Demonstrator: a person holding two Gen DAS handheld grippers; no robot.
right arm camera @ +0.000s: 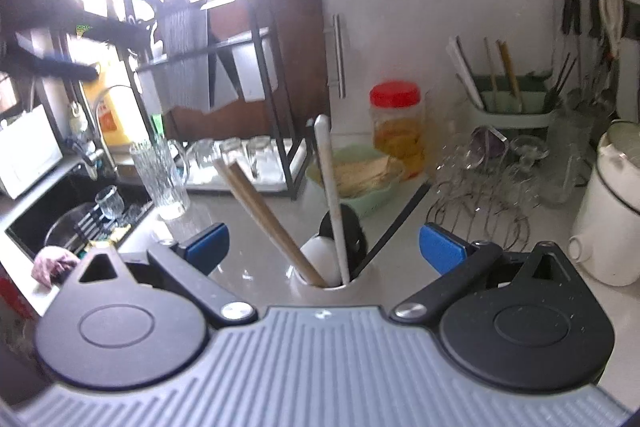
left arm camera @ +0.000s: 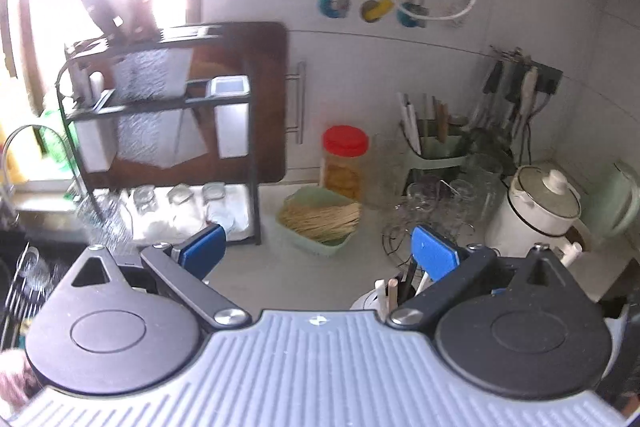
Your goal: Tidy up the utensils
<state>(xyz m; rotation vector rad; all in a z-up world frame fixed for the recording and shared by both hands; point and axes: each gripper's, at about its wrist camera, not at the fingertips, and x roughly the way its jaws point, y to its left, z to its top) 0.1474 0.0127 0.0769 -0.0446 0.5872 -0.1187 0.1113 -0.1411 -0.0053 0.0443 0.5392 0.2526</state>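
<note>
So both my tongs are spread wide right now with nothing between the pads: left tongs and right tongs alike. The white utensil cup sits on the tabletop right under the right tongs, near the front edge. In it I count a pair of wooden chopsticks leaning left, one white chopstick-like stick standing almost upright, one thin black stick leaning right, plus a black ladle-ish head tucked behind. From the left wrist view I only catch the cup's rim and a few stick tips poking up by the right pad.

Further back, the light green basket holds a bundle of thin straw-coloured sticks. One clear jar with a red lid has something yellow inside. The pale green rack against the back wall has several utensils standing in it, too blurry to count. A tall ribbed glass stands empty near the tabletop's left edge by the sink; one small glass sits down in the sink. White pot with lid at the right edge
</note>
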